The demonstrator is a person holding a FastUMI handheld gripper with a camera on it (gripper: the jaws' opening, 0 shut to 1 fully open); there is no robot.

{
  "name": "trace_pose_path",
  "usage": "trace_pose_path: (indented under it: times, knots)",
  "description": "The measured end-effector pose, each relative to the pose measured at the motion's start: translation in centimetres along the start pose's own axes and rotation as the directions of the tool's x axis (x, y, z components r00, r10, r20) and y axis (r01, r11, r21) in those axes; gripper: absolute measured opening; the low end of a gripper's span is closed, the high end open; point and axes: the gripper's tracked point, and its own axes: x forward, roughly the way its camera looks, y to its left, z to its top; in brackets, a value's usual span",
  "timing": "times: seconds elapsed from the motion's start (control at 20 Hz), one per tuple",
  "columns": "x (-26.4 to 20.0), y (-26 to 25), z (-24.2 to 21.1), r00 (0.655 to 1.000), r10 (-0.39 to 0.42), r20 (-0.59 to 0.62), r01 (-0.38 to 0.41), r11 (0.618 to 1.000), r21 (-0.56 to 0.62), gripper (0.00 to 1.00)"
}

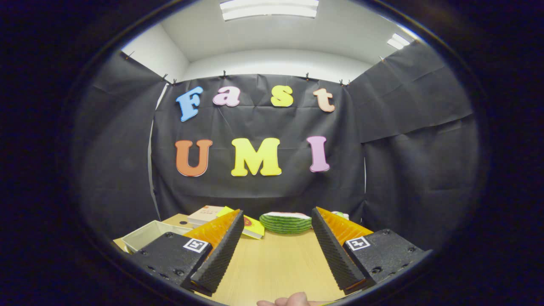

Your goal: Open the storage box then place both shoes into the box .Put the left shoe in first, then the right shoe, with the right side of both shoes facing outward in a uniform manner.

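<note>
Pale wood of the table runs bare between the jaws of the gripper, which stand wide and hold nothing. From left to right beyond them lie a shallow white tray, a stack of books, a yellow book and a watermelon-slice toy. A fingertip peeks in below. I can spot neither storage box nor shoes, so the step is unclear; any next move calls for finding the box.
</note>
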Motion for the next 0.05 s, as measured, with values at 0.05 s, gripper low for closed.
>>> trace_pose_path:
  times: [0.05]
  knots:
    - [-0.01,0.01,-0.07,1.0,0.004,-0.003,-0.004,1.0,0.006,1.0]
